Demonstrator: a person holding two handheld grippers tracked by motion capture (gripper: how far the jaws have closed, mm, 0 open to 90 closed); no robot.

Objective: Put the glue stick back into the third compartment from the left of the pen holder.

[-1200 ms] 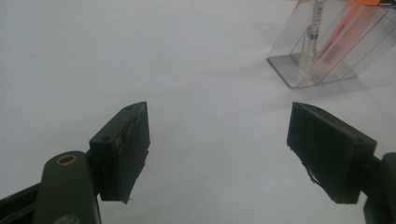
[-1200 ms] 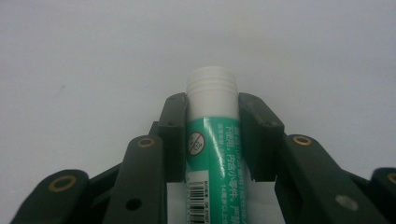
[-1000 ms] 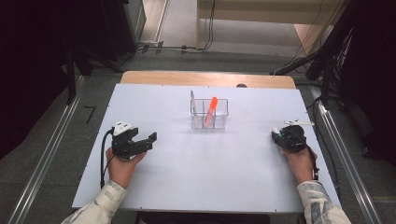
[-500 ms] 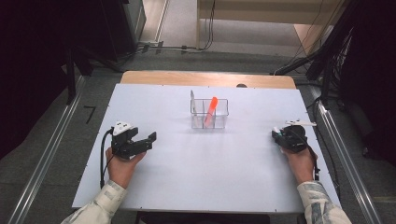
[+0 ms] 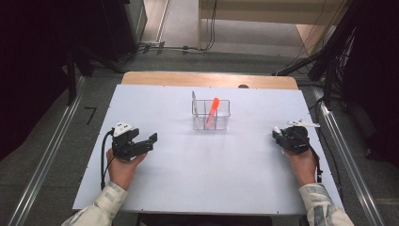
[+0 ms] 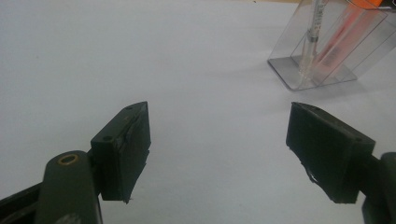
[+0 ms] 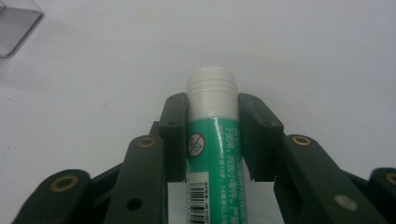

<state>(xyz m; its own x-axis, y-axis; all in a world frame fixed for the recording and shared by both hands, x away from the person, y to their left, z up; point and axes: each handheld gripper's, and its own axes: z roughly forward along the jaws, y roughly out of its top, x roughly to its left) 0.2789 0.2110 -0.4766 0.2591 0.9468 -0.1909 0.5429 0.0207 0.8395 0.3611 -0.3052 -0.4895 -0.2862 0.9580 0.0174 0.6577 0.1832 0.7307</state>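
Note:
A clear plastic organizer (image 5: 211, 114) stands at the middle back of the white table (image 5: 207, 188); inside it lean an orange marker (image 5: 212, 109) and a thin clear pen (image 5: 193, 100). My left gripper (image 5: 149, 140) rests at the table's left, open, nothing between its wide-apart jaws. In the left gripper view the organizer (image 6: 327, 46) is ahead to the upper right, with the orange marker (image 6: 343, 32) and pen (image 6: 312, 32) in it. At the right, my right gripper (image 5: 278, 136) is shut on a green glue stick (image 7: 212, 154), its white cap end pointing forward past the jaw tips.
A wooden desk edge (image 5: 209, 79) runs behind the white table. Cables and dark equipment lie on the floor beyond. A corner of the organizer (image 7: 16, 23) shows at the top left of the right gripper view. White tabletop spreads between the two grippers.

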